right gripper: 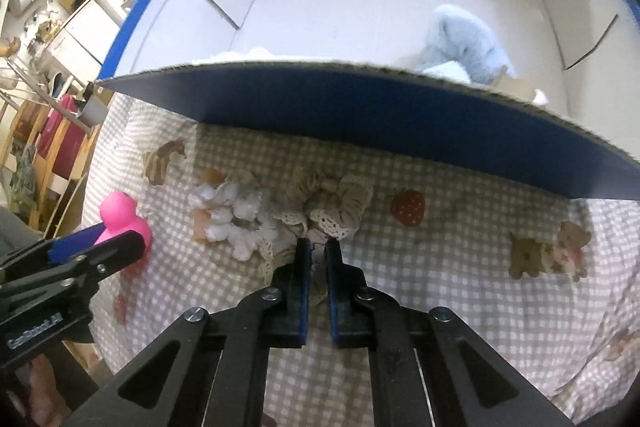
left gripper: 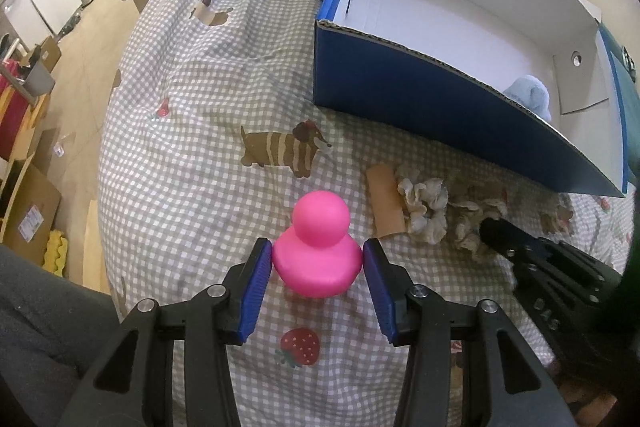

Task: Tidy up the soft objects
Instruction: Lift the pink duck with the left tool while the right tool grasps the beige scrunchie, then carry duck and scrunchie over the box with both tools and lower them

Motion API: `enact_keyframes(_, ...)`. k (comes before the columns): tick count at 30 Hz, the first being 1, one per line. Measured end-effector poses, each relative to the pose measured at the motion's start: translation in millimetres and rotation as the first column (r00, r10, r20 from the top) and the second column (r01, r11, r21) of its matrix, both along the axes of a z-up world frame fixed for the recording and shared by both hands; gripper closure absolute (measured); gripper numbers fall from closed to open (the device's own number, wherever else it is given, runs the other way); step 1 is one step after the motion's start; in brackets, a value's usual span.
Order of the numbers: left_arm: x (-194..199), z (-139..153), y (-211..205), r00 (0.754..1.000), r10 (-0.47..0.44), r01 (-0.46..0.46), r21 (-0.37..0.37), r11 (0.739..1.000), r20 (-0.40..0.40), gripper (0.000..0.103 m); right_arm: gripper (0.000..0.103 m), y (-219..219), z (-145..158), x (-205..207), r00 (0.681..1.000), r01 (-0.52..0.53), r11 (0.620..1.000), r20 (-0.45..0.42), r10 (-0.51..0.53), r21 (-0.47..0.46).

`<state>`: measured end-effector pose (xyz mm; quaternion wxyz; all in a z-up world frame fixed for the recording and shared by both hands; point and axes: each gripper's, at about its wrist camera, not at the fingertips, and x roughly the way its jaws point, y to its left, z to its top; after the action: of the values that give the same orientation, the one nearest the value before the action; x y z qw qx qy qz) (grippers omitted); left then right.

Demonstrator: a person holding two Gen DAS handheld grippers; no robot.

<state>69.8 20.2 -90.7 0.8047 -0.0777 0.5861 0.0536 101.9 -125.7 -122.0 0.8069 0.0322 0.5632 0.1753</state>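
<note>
Box wall [right gripper: 360, 107] hides blue plush [right gripper: 464, 39] (lower part).

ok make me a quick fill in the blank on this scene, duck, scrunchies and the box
1. The left gripper has its pads on either side of a rubber duck coloured ____.
2. The right gripper is pinched shut on the ____ scrunchie, which lies beside a white scrunchie.
3. The fluffy light blue item lies ____ the blue cardboard box.
4. The bedsheet shows dogs and ____.

Missing words: pink; beige; inside; strawberries
</note>
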Motion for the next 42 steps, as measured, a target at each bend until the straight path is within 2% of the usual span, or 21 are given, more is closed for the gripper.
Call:
enact_keyframes(15,-12,8,-8,0.999,-0.040,0.037,0.059,0.998,0.037,0.060,0.095,-31,50,-41,0.998,0.034,0.992,0.052,-0.041,0.120)
enact_keyframes(21,-17,25,-9,0.994,-0.042,0.034,0.073,0.997,0.103,0.060,0.095,-40,70,-61,0.995,0.021,0.987,0.097,-0.037,0.156)
enact_keyframes(26,-17,48,-13,0.981,-0.061,0.039,0.125,0.991,0.183,0.060,0.095,-49,88,-66,0.984,0.025,0.983,0.167,-0.056,0.182)
enact_keyframes(34,5,91,-15,0.957,-0.078,0.045,0.124,0.991,0.281,0.060,0.095,-76,116,-46,0.969,0.062,0.959,0.214,-0.124,0.276)
enact_keyframes(42,54,117,-25,0.934,-0.133,0.083,0.159,0.984,0.332,0.060,0.095,-88,140,-2,0.948,0.067,0.961,0.283,-0.146,0.269)
